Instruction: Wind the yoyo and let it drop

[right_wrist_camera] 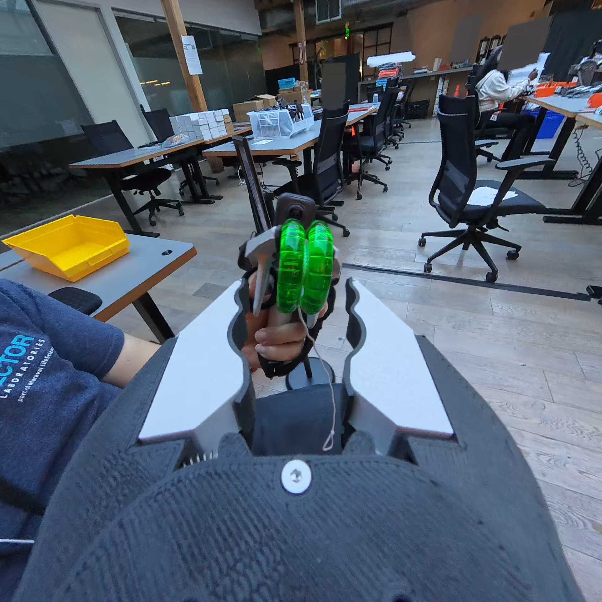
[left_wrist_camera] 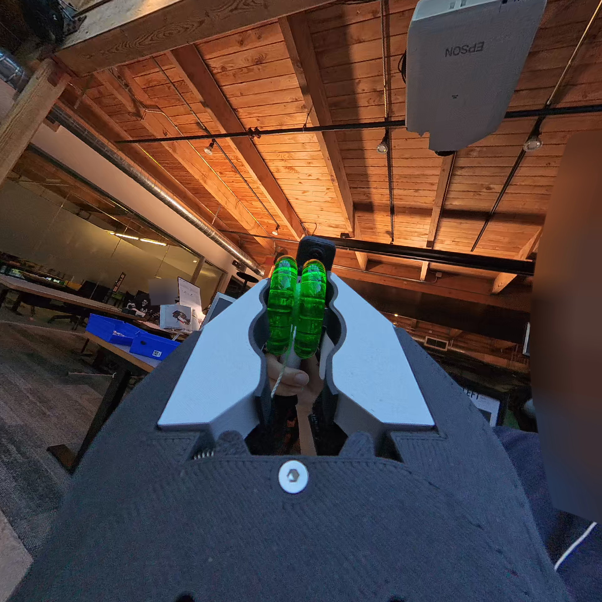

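Observation:
A clear green yoyo [left_wrist_camera: 296,309] sits upright between the fingers of my left gripper [left_wrist_camera: 297,283], which is shut on its two sides and points up towards the ceiling. In the right wrist view the same yoyo [right_wrist_camera: 304,265] is held by the left gripper [right_wrist_camera: 299,260] just beyond my own fingertips. My right gripper [right_wrist_camera: 296,286] faces it, open and empty. The yoyo's white string [right_wrist_camera: 321,374] hangs loose from the groove, and its looped end dangles between my right fingers. A short length of string [left_wrist_camera: 280,374] also shows in the left wrist view.
A yellow bin [right_wrist_camera: 65,244] lies on a grey table [right_wrist_camera: 146,270] at the left. Office chairs [right_wrist_camera: 472,195] and desks stand on the wooden floor ahead. A projector [left_wrist_camera: 469,65] hangs from the wooden ceiling. Blue bins [left_wrist_camera: 130,335] sit on a table. The operator's blue sleeve [right_wrist_camera: 49,358] is close left. My left and right fingertips are right by each other.

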